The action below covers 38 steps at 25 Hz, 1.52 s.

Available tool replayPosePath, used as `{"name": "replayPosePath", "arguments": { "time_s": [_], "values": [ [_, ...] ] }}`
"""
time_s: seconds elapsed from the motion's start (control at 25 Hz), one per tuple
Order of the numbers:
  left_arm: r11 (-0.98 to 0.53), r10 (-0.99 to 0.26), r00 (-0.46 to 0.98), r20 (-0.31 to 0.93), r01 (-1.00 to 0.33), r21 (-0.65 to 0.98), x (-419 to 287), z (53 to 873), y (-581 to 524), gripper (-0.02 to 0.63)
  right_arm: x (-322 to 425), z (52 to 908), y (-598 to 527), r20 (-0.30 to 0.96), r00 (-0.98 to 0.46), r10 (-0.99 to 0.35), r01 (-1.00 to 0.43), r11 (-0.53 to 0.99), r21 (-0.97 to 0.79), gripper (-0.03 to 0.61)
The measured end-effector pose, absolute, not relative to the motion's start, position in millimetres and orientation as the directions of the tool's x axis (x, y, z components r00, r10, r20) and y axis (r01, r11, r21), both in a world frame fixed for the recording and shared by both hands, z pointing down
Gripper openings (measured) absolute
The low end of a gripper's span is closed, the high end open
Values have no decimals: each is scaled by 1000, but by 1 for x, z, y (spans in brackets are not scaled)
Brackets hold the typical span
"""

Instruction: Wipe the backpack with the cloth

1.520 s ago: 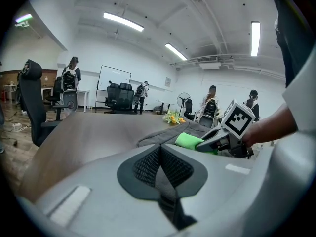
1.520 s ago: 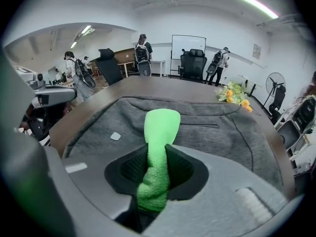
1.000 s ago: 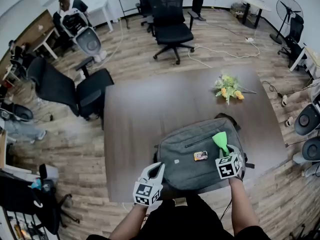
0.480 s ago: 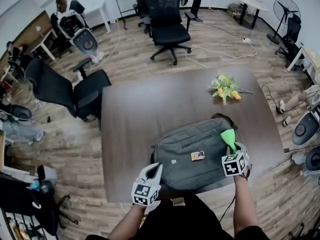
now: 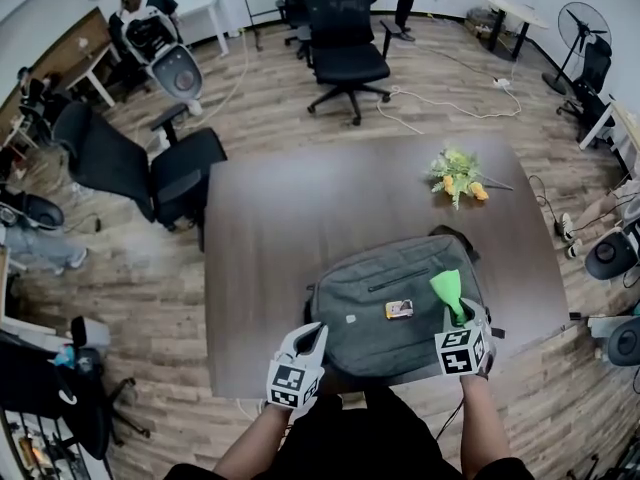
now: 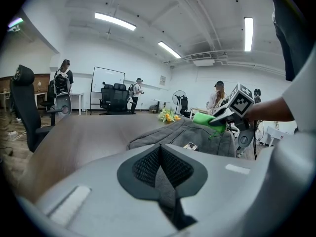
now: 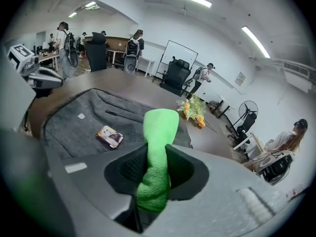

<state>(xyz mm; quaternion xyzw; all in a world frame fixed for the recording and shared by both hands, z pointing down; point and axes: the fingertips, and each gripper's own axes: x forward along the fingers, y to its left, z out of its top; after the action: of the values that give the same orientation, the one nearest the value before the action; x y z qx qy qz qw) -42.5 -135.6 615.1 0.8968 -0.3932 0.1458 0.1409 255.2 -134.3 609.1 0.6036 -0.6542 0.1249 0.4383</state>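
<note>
The left gripper (image 5: 310, 338) hovers at the near edge of the counter (image 5: 290, 218), its jaws together with nothing between them. Just to its right, a grey backpack (image 5: 385, 278) lies flat on the counter, with a small printed card (image 5: 399, 309) on its top face. The right gripper (image 5: 458, 316) is over the backpack's right side, jaws clamped on a green cloth (image 5: 446, 286) that sticks out forward. Farther back, yellow flowers (image 5: 455, 175) lie on the counter.

No legible text or numbers; small printed card (image 5: 399, 310) on grey fabric backpack (image 5: 355, 293) too small to read; white wall sign (image 7: 240, 78) blurred
</note>
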Motion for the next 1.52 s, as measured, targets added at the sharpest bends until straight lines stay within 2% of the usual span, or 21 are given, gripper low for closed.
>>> {"name": "replayPosePath", "arguments": {
  "time_s": [0.32,0.68,0.84,1.0,1.16,1.52],
  "values": [
    [-644,-662,643,386,-751,148,-51,618,-133,18,171,621,-115,745,-80,-662,-919,339,202,98],
    [-639,-658,627,418,-758,131,-77,627,-119,20,71,656,-92,764,-320,-560,-908,413,-77,99],
    [-627,-653,614,443,-766,138,-92,629,-112,20,35,663,-80,762,-379,-525,-886,443,-136,98],
    [-638,-635,627,452,-755,152,-102,634,-107,20,14,673,-74,766,-411,-494,-878,441,-187,98],
    [-636,-629,633,450,-753,171,-104,634,-110,18,15,679,-71,783,-390,-485,-878,451,-159,98],
    [-689,-589,685,428,-703,176,-73,623,-118,18,70,673,-80,800,-282,-529,-925,371,-81,98]
  ]
}}
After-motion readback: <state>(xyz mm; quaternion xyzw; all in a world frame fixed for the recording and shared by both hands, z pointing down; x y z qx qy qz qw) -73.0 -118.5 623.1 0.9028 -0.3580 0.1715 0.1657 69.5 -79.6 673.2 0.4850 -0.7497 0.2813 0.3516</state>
